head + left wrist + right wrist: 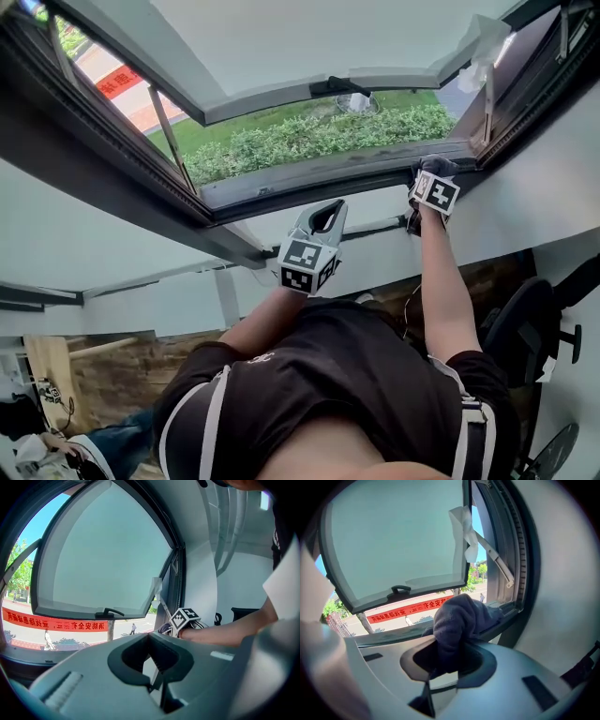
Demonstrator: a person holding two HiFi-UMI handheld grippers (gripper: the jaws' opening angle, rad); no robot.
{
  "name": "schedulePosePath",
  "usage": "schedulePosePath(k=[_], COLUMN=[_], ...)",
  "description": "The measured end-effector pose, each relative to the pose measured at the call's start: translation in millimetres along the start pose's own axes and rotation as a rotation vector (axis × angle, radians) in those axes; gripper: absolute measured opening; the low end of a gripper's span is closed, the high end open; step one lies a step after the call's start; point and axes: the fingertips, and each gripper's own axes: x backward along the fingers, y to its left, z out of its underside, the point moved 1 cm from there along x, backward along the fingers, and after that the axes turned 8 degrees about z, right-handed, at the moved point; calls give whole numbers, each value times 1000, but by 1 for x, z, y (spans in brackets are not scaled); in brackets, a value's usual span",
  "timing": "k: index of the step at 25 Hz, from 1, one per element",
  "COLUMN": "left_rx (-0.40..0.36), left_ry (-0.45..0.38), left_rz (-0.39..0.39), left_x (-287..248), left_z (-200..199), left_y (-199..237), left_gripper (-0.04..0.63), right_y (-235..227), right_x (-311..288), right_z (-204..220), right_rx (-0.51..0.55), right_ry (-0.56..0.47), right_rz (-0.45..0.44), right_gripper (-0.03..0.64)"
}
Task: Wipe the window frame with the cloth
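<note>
Right gripper view: a dark grey-blue, fluffy cloth (459, 620), bunched up, is clamped in the right hand-held gripper (449, 654) and rests against the window frame (508, 609) at its lower corner. The left hand-held gripper (149, 639) is clenched on nothing. Outside, a red banner (410, 609) bears white Chinese characters.

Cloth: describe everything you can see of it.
The cloth is dark grey-blue and looks soft and fleecy, bunched into a rounded wad. The right gripper is shut on its near end. Its far end rests against the lower rail of the window frame, near the right-hand corner.
</note>
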Motion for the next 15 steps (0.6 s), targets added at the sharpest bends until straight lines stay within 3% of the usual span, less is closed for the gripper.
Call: schedulePosePath(k=[7,11,15], left_rx=[-23,-27,-17], left_ry=[-2,3,-6], left_rz=[46,71,89], left_x=[2,2,1], left_z=[-7,-6,-10], left_y=[-4,-11,-17], left_gripper=[9,9,9], right_y=[31,30,22], right_x=[8,7,21], right_z=[4,2,-1], right_rx=[142,129,62], right_ry=[2,8,-79], right_rz=[-31,-63,-64], right_gripper=[95,95,97])
